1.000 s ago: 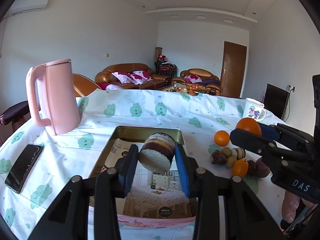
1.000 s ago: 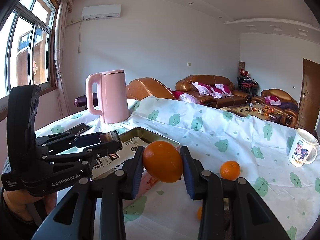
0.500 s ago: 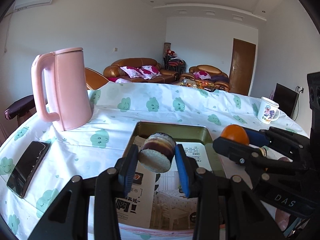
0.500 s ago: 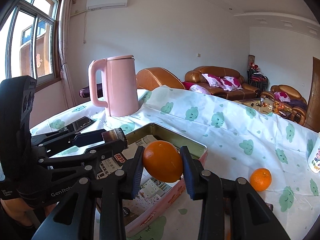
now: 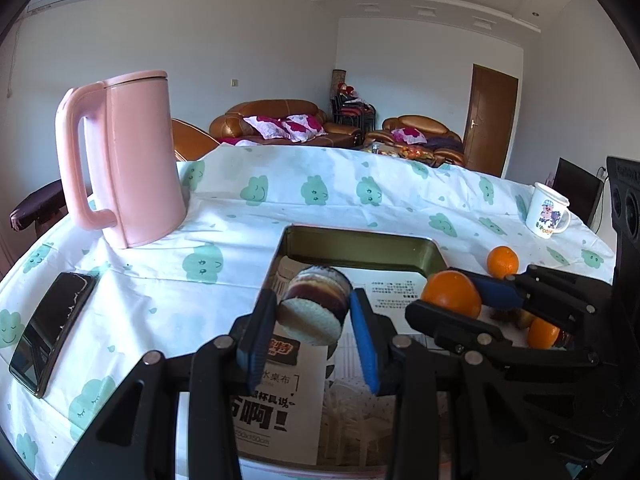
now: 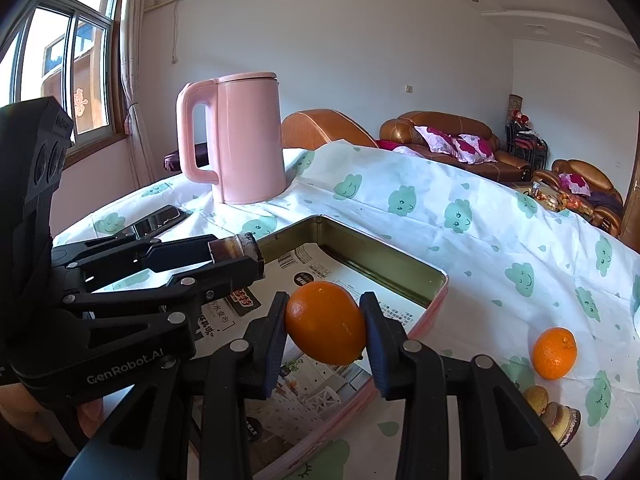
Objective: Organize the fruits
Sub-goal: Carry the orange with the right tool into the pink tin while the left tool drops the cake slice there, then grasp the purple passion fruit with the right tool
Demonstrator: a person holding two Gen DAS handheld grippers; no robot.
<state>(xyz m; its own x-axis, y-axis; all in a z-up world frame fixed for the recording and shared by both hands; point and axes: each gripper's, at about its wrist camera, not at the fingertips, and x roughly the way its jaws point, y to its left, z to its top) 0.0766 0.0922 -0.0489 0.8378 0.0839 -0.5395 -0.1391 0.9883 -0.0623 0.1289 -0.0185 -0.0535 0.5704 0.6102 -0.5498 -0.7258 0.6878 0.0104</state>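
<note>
My left gripper (image 5: 314,312) is shut on a round layered cake piece (image 5: 316,304), brown and cream, held above the metal tin tray (image 5: 360,242) lined with printed paper. My right gripper (image 6: 325,322) is shut on an orange (image 6: 325,322) and holds it above the tray's (image 6: 400,256) right side; the orange also shows in the left wrist view (image 5: 452,294). The left gripper holding the cake (image 6: 236,248) appears at the left of the right wrist view. Another orange (image 6: 555,353) lies on the tablecloth right of the tray, also seen in the left wrist view (image 5: 503,261).
A tall pink kettle (image 5: 120,160) stands behind the tray at the left. A black phone (image 5: 52,330) lies near the table's left edge. A white mug (image 5: 546,216) stands far right. Small cakes and fruit (image 6: 554,412) lie by the tray's right side.
Both grippers have moved left and forward over the tray, each still holding its item. The orange now hangs over the tray's right part, the cake over its middle.
</note>
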